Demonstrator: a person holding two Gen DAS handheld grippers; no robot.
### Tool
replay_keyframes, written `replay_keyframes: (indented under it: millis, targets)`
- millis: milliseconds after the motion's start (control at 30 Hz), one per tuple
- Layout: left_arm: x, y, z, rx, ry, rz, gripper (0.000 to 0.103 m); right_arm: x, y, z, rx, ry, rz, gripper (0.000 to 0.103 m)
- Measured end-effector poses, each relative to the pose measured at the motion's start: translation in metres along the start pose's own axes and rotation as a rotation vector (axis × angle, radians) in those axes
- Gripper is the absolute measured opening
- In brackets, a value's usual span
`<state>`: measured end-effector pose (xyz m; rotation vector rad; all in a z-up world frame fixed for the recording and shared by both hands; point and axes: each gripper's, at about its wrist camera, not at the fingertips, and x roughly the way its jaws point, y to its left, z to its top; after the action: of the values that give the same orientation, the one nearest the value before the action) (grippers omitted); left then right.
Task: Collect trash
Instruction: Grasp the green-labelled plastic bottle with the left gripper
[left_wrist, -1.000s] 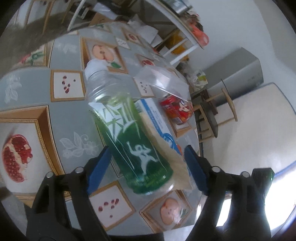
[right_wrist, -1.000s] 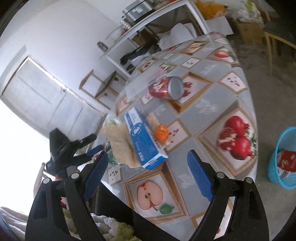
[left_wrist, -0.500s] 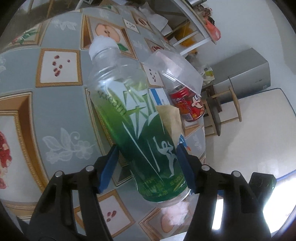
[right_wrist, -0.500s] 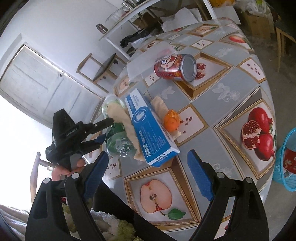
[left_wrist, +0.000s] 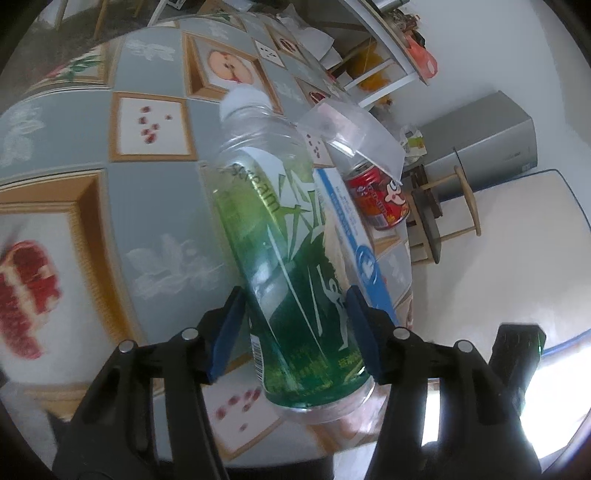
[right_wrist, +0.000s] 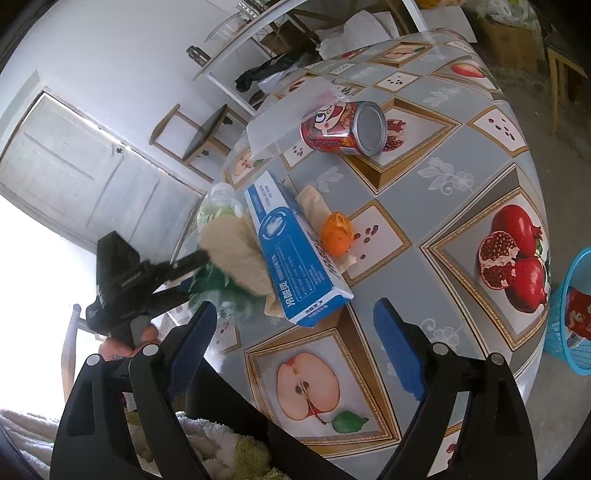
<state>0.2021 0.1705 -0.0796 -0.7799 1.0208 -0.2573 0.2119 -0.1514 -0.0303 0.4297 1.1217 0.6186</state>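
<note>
The left gripper, its blue pads on either side of a clear plastic bottle with a green bamboo-print label, is closing its jaws around the bottle's lower body; the pads look at or just short of the label on both sides, and whether they yet press on it cannot be told. The grip is low, near the base, probably because that end faces the person while the white-capped neck points away across the round table with a fruit-print oilcloth

Just beside the bottle lies a long blue and white cardboard box resting partly on crumpled beige paper, with a piece of orange peel touching its far side. Further off, a red drink can with a cartoon face lies on its side, half under a sheet of clear plastic film

The right gripper hovers released, jaws wide and nothing between them, pointed at the near end of the blue box, seemingly lined up for the next pickup

A light blue plastic basket stands on the floor past the table's edge with a red wrapper already inside, the likely destination for the litter. Only the bottle is being taken in hand; the other pieces lie uncollected on the cloth
</note>
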Motion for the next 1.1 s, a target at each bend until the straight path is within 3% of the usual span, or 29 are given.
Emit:
replay_keyframes:
  millis: [500, 633, 933, 1100]
  targets:
    - [-0.055, 0.022, -0.016, 0.035, -0.057, 0.091, 0.048, 0.031, 0.033, 0.013, -0.089, 0.039, -0.008, 0.082]
    - [-0.051, 0.022, -0.011, 0.033, -0.060, 0.093, 0.050, 0.040, 0.046, 0.014, -0.139, 0.041, -0.056, 0.081]
    - [-0.039, 0.014, -0.011, 0.086, -0.052, 0.094, 0.053, 0.079, 0.067, 0.031, -0.342, 0.051, -0.262, 0.072]
    - [-0.040, 0.014, -0.008, 0.084, -0.060, 0.101, 0.051, 0.107, 0.074, 0.048, -0.418, 0.101, -0.301, 0.070]
